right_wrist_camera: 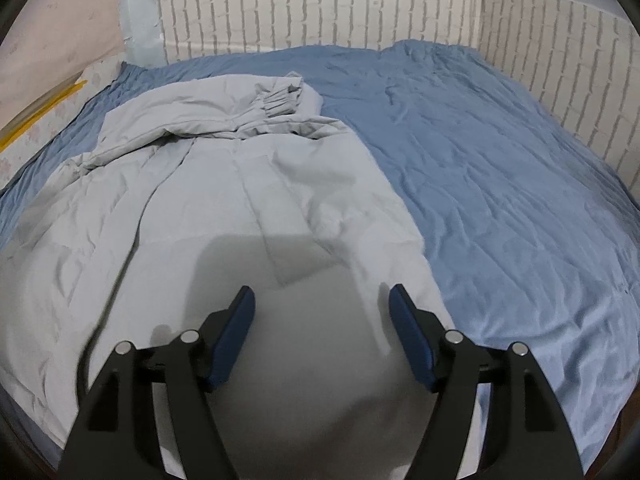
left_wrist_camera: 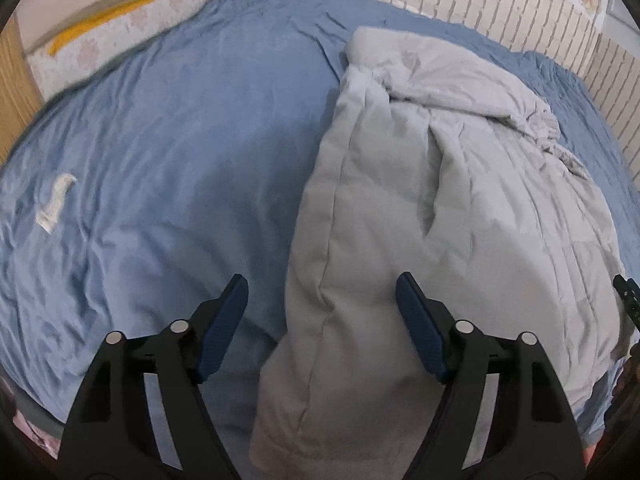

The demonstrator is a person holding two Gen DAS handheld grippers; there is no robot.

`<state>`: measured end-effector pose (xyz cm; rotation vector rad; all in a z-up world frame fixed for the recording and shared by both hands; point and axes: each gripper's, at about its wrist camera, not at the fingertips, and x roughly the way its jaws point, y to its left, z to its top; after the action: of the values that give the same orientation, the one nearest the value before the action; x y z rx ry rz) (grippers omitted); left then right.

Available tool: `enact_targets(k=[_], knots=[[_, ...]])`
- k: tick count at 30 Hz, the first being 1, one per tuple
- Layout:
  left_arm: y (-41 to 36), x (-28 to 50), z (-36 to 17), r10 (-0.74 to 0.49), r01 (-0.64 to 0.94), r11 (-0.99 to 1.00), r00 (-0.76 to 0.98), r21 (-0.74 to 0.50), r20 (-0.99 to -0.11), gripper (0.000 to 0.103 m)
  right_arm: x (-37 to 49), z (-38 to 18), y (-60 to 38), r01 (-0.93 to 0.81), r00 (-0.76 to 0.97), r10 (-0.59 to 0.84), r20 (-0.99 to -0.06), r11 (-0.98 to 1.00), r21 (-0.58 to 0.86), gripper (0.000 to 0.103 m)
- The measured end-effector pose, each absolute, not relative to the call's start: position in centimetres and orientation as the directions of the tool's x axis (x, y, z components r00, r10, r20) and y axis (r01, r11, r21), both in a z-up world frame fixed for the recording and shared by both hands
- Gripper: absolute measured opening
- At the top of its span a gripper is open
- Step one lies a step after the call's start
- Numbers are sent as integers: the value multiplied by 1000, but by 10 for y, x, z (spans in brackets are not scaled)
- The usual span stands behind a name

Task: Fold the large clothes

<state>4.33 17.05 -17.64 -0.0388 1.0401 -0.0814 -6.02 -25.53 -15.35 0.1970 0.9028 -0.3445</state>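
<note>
Left view: we are hovering the left gripper [left_wrist_camera: 322, 304], jaws wide and holding nothing, over the near left seam of the grey padded coat [left_wrist_camera: 440, 208]. Right view: the right gripper [right_wrist_camera: 322, 312], likewise spread and empty, is hanging over the coat's hem panel. The coat is lying on the blue bedsheet [right_wrist_camera: 500, 168], long axis running away from us, hood end far. We are risking pinching sheet with fabric, or only the slippery top layer, skewing the fold
</note>
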Motion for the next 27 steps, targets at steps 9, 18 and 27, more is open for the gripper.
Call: enact_targets(k=[9,18,27], knots=[[173,21,-199,-80,71,996,502,-51,-861,80,-101,-153,-265,403,609,-264,-748,915,5,86],[164,7,-222,-110,115,991,483,-61,-868,80,-127,-153,-266,403,646,-282,-710,915,4,93],[154,13,-221,-127,163,985,479,-54,-868,76,-145,-157,-280,411,618,-293,-729,912,-18,93]])
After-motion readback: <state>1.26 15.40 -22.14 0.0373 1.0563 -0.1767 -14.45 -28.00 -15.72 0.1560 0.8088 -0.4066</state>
